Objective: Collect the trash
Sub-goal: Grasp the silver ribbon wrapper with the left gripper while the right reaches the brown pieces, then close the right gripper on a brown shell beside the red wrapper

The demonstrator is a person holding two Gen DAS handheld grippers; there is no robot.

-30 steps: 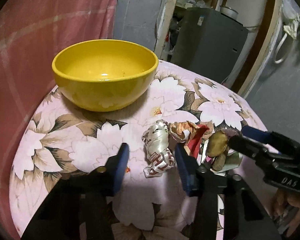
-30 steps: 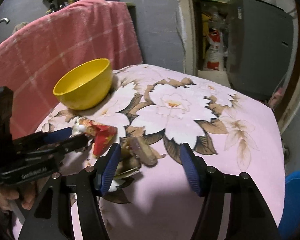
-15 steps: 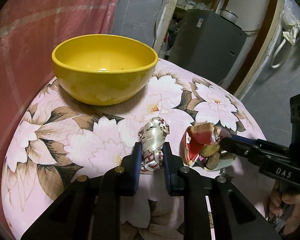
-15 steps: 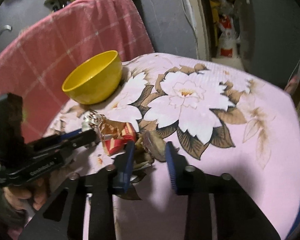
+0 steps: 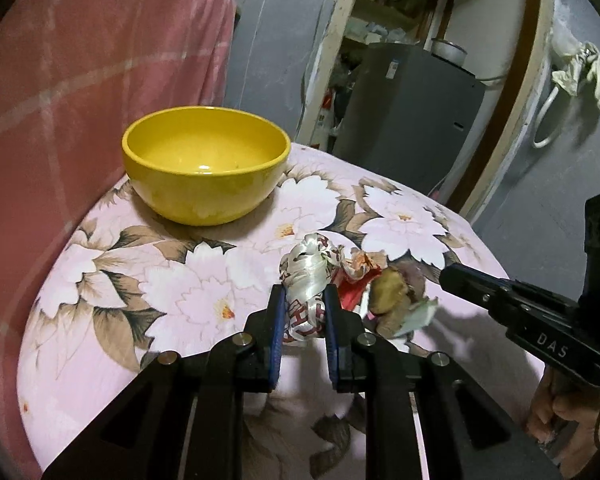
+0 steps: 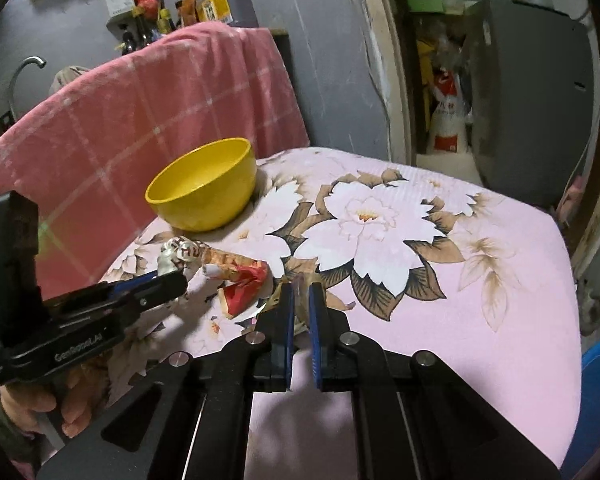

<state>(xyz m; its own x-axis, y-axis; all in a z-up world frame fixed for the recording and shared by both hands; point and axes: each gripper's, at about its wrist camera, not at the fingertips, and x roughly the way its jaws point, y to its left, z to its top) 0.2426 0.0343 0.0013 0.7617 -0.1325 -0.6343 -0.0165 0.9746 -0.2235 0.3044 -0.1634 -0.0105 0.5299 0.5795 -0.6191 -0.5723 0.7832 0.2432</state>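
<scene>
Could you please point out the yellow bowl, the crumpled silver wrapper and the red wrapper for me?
yellow bowl point(image 5: 204, 196): left wrist view, front of its outer wall.
crumpled silver wrapper point(image 5: 310, 276): left wrist view, its shiny middle.
red wrapper point(image 6: 246, 286): right wrist view, its red face.

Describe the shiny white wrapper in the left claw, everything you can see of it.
The white wrapper is crumpled glossy foil or plastic with red print near its lower end. It stands roughly upright, pinched low down between the left claw's blue pads. Its right side touches the crumpled red wrapper. The yellow bowl sits apart, beyond it.
</scene>
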